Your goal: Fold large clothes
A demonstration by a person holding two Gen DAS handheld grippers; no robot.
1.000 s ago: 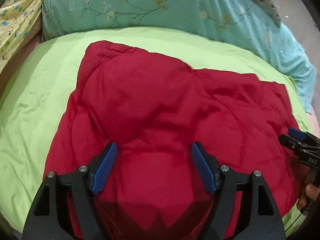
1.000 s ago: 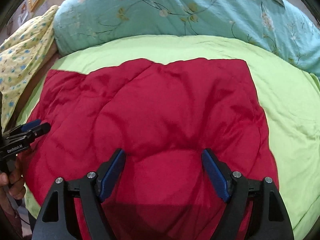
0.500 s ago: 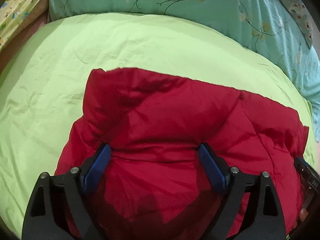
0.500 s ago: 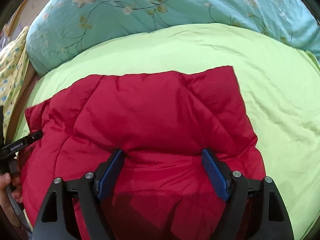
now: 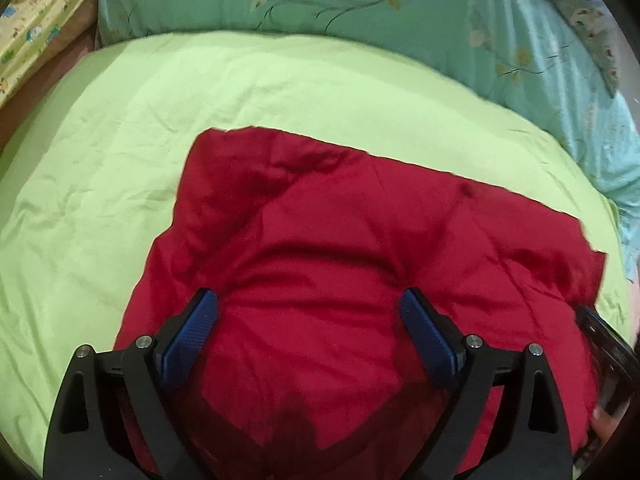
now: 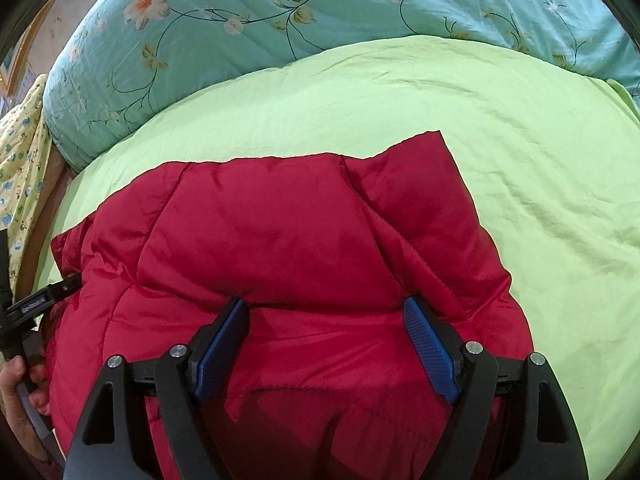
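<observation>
A red quilted puffer garment [image 5: 360, 264] lies on the lime green bed sheet [image 5: 120, 152], also in the right wrist view [image 6: 280, 248]. My left gripper [image 5: 310, 312] is open, its blue pads pressed down on the garment's near left part. My right gripper [image 6: 326, 320] is open, jaws wide, pressed on the garment's near right part. The garment bulges between both pairs of fingers. The right gripper's tip [image 5: 600, 328] shows at the left view's right edge; the left gripper's tip [image 6: 48, 298] shows at the right view's left edge.
A teal floral quilt [image 6: 320, 12] is piled along the far side of the bed. A yellow patterned cloth [image 5: 36, 28] hangs at the far left. The green sheet [image 6: 520, 160] stretches beyond and to the right of the garment.
The garment's visible area has shrunk toward me, baring more green sheet beyond it. Both grippers have lowered onto the fabric, still open.
</observation>
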